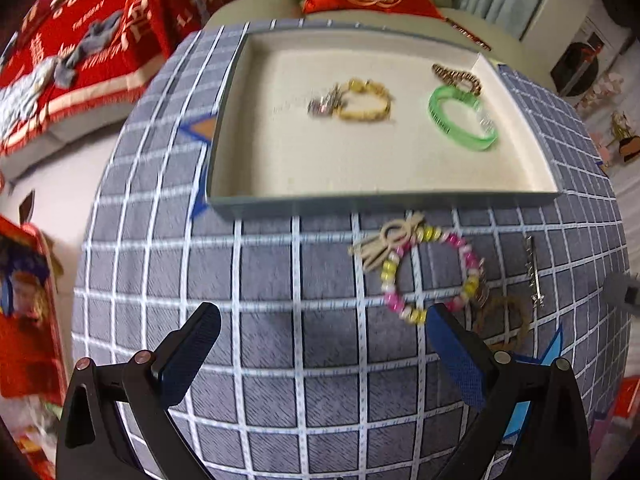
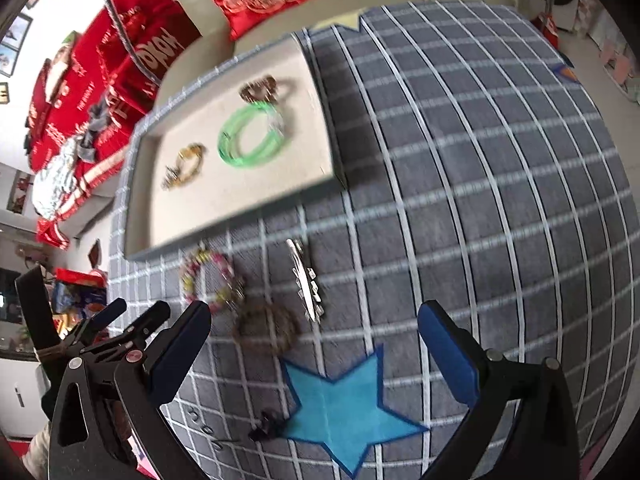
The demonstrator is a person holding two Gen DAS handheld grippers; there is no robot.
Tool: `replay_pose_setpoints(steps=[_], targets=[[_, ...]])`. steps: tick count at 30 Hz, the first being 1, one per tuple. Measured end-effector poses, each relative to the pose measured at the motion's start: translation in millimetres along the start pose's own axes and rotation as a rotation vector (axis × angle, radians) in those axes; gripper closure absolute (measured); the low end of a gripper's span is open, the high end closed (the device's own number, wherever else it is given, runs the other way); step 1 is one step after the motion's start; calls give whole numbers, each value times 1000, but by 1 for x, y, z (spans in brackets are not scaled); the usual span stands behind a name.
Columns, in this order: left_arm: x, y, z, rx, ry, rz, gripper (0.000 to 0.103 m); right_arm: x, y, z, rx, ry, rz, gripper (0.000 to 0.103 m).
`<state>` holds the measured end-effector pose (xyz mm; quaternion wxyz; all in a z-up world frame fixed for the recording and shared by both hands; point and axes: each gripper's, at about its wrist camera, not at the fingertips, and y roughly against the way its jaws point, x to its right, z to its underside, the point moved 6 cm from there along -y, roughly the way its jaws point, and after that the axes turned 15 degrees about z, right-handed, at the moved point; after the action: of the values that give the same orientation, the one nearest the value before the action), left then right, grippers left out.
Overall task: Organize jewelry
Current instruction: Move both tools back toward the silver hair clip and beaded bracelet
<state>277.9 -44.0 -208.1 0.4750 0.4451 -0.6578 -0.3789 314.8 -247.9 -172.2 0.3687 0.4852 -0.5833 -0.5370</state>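
Jewelry: pink-yellow bead bracelet point(image 1: 432, 276) on the grid-cloth counter point(image 1: 280, 340), just ahead of left tongs point(image 1: 320, 340), touching the right pad's tip. Brown bracelet point(image 2: 266, 328) and silver hair clip point(image 2: 306, 280) ahead of right tongs point(image 2: 316, 344). Both tongs apart, empty. Beyond, tray point(image 1: 224, 204) holds green bracelet point(image 1: 460, 120), yellow bracelet point(image 1: 364, 100), brown clip point(image 1: 456, 76).
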Motion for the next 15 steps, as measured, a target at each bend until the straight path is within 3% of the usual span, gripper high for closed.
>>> replay_pose_setpoints(steps=[8,15], targets=[[-7,-16,10,-22,94,1,0,4,-16,13,-56,-1,55,0],[-6,-27,6,-15,152,17,0,-6,-23,3,-40,23,82,0]])
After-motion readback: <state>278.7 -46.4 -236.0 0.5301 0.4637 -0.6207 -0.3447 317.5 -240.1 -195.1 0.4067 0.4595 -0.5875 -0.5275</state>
